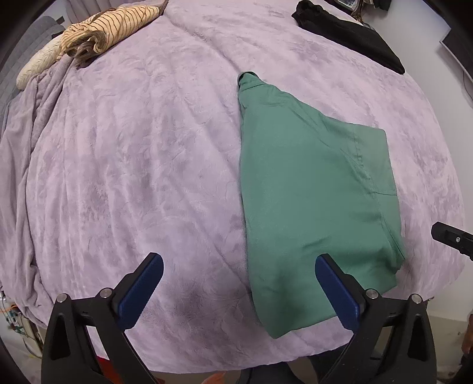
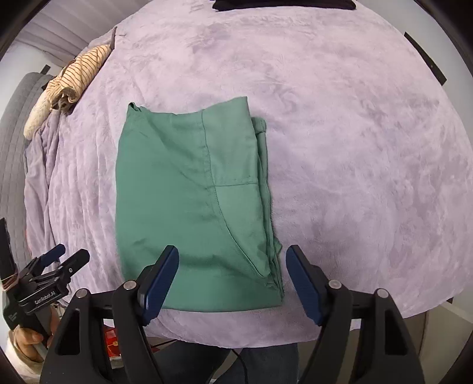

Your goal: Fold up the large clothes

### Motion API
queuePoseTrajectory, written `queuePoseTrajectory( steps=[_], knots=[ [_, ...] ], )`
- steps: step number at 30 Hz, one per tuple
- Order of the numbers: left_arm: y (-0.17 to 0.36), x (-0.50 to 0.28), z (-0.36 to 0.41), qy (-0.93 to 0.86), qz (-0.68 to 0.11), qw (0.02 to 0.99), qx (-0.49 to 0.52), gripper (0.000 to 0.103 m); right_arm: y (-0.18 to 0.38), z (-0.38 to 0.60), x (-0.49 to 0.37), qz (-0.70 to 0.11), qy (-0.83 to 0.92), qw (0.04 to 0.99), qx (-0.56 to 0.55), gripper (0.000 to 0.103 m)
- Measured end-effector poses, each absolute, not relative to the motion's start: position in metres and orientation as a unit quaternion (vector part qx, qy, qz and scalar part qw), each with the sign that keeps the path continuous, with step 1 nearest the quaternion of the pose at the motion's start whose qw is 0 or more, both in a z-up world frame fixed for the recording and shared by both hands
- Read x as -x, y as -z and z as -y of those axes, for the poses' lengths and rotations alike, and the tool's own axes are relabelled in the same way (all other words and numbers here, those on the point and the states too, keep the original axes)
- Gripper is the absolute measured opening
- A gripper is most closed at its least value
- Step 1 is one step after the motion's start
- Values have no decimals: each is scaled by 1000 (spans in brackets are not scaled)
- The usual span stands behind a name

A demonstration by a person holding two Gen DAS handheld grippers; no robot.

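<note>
**Green garment folded near the bed's front edge, both my grippers held apart**

My left gripper (image 1: pixel 239 283) hangs with its blue pads spread wide and nothing between them, above the lavender blanket (image 1: pixel 133 153) close to the near edge of the bed. My right gripper (image 2: pixel 232 280) is likewise spread apart and grips nothing; its pads frame the lower hem of the green garment (image 2: pixel 192 206) from above.

The garment lies folded into a tall rectangle on the blanket, its bottom edge just short of the bed's front edge. To its left, in the left wrist view, a broad stretch of bare blanket runs to the rumpled side of the bed. To its right, in the right wrist view, more bare blanket reaches the far side.

Its long axis runs from the near edge of the bed toward the far edge. One far corner narrows to a small bunched tip (image 1: pixel 248 77). Stacked layer edges show along its right side, and a seam runs down the top face.

A striped beige cloth (image 1: pixel 112 26) sits bunched at the far left edge, and a black garment (image 1: pixel 348 35) lies at the far right, both well apart from the green one.

The left gripper's body, seen from the right wrist, carries the white lettering "GenRobot.AI" (image 2: pixel 45 298).
</note>
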State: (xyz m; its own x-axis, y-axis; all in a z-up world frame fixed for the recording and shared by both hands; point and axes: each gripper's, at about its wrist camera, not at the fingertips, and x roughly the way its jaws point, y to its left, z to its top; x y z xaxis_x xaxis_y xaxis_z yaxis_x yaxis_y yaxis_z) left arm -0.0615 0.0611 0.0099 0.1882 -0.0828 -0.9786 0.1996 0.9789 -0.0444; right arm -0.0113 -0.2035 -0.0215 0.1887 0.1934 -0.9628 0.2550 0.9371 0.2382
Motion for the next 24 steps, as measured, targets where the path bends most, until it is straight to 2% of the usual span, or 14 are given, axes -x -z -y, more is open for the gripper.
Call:
queuePoseTrajectory(
  steps=[7,10,24],
  knots=[
    [-13,66,-54,88,-634,767,-50,103,10,185,7,-627,36,765,-140,89],
    [-15,67,-51,89,-634,767,-56,103,7,180,8,-622,46,772,-122,103],
    [-20,67,-46,80,-623,775,-73,103,2,177,6,-620,58,775,-102,103]
  ],
)
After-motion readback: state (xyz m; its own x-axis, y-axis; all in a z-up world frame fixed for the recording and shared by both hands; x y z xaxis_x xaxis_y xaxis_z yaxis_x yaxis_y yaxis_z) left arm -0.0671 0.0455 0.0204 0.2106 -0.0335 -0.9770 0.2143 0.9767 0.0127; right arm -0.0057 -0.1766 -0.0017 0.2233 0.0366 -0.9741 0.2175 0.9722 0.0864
